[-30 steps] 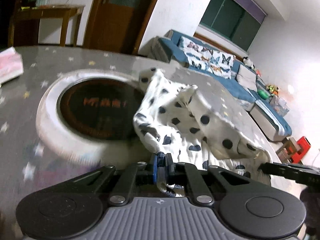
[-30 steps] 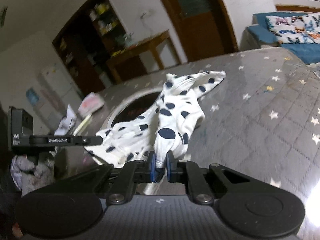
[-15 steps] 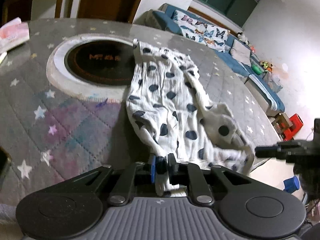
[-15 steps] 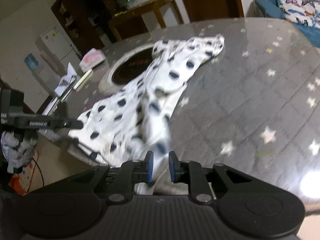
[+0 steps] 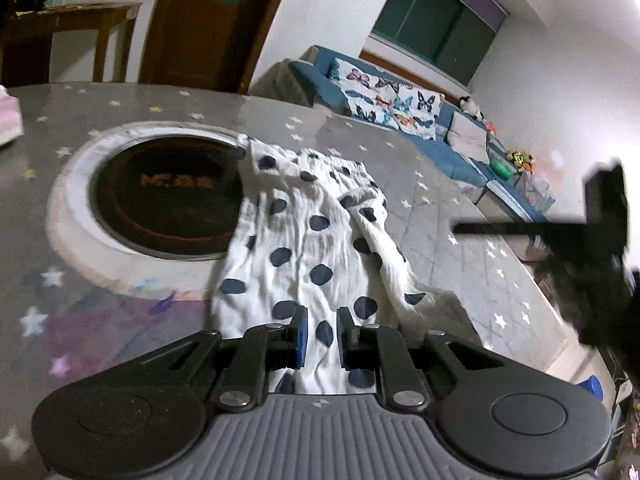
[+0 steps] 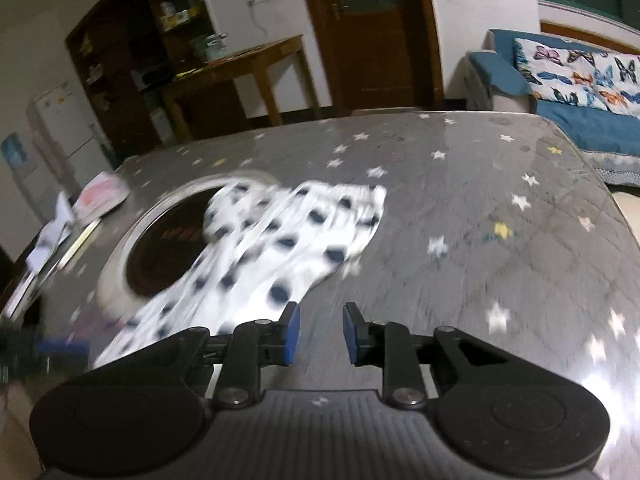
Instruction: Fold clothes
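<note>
Garment (image 5: 304,240), polka-dotted, lies stretched on desk (image 5: 460,208); left gripper (image 5: 322,334) and right gripper (image 6: 318,332) both parted, holding nothing.

Each hand-held gripper is built on a grey ribbed body, flanked by two round black discs and marked with a small round emblem at its top centre. From the body, black linkage arms with silver screws are led to two black fingers, whose inner faces are covered with blue pads (image 5: 301,332). The left hand-held gripper (image 5: 322,334) and the right hand-held gripper (image 6: 318,332) are made alike.
</note>
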